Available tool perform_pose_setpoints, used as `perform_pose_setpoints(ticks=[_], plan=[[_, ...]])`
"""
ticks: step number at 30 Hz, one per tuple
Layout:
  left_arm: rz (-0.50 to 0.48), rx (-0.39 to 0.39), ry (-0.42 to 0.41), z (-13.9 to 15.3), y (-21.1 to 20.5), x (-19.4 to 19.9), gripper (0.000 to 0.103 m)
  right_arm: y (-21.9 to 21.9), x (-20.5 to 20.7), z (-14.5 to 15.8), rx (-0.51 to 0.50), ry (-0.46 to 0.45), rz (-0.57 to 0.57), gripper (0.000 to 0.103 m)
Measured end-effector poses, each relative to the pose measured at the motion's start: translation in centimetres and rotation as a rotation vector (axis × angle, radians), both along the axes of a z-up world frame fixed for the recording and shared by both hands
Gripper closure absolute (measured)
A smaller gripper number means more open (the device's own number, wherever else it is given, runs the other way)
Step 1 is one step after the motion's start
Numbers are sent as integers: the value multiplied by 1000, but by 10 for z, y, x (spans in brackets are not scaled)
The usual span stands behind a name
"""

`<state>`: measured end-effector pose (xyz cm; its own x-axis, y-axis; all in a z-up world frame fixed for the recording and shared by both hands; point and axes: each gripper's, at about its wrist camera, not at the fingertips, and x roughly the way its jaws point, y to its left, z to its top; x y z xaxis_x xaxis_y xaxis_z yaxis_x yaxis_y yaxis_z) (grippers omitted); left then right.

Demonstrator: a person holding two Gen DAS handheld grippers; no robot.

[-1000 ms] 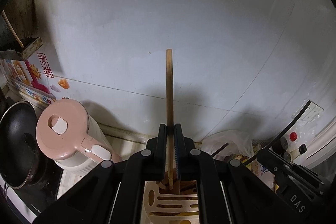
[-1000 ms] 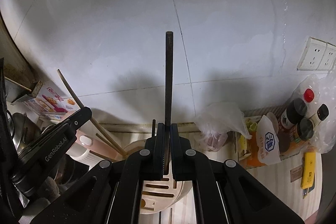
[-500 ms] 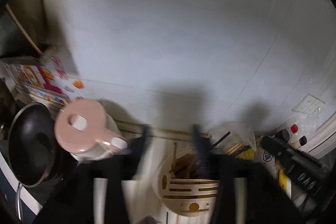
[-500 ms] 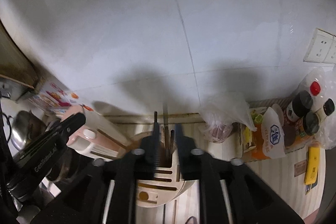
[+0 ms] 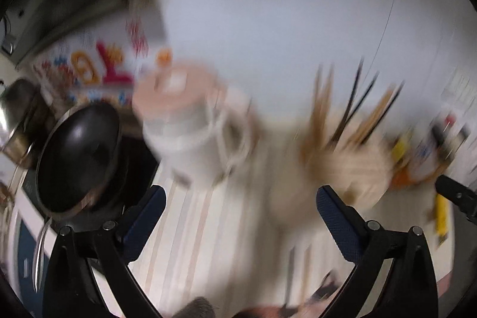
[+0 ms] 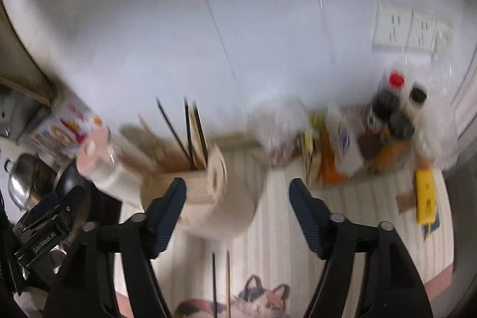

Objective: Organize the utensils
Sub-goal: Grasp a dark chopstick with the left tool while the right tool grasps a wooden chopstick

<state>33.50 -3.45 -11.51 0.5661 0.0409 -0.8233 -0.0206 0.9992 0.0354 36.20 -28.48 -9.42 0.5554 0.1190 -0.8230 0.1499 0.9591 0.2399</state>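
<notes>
A cream slotted utensil holder [image 6: 208, 198] stands on the striped counter with several dark and wooden chopsticks [image 6: 190, 133] upright in it. My right gripper [image 6: 238, 185] hovers just in front of it, its jaws opening with nothing between them. Two more chopsticks [image 6: 220, 279] lie flat on the counter below it. The left wrist view is badly blurred. There the holder [image 5: 342, 169] sits to the right of my left gripper [image 5: 240, 192], whose jaws are opening wide and empty. The left gripper [image 6: 44, 216] also shows at the right wrist view's left edge.
A pink-lidded white kettle [image 5: 179, 109] and a black pan [image 5: 80, 157] stand left of the holder. To its right are a plastic bag [image 6: 280, 127], sauce bottles [image 6: 396, 97] and a yellow item [image 6: 426, 198]. Wall sockets [image 6: 408, 32] sit above. A cat-print mat [image 6: 256, 297] lies near.
Both grippers were shut on upright chopsticks over the holder; they have let them go into it, opened, and drawn back and lower, the left one swinging left toward the kettle.
</notes>
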Motion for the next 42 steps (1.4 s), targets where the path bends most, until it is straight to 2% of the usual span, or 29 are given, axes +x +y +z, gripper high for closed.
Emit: perform_pose_setpoints(ticks=[2,6,8,10,15,21,23,24,26,30,34,39,42], plan=[[17,49,66,-39,2,-14,0,9,-10,-40,13,88,13,28],[42,89,185,-99,8,-36,0,34,-29,-120,35,259,42,31],[55,108,232,-125,12,-46,0,44,-35,-150,41,325,52,44],[60,128,261,-143,13,-52,0,54,-40,-180,53,385,67,54],[65,147,325,-174,17,-64,0,79,-46,-224,13,469,92,57],[62,138,367,-192,21,-76,0,94,-55,-245,-36,505,121,59],[60,138,374,-194,21,-77,0,98,-61,-253,-59,522,139,75],[59,136,376,-195,22,-78,0,99,-63,-256,-66,530,146,78],[57,132,381,-196,21,-78,0,102,-68,-255,-126,520,155,95],[45,127,376,-194,14,-80,0,89,-72,-255,-148,531,133,96],[19,107,358,-189,-3,-79,0,47,-82,-255,-154,554,69,96],[-65,53,358,-187,-37,-75,2,-11,-101,-256,-157,579,-18,96],[-114,45,363,-191,-59,-72,2,-32,-110,-256,-146,582,-57,96]])
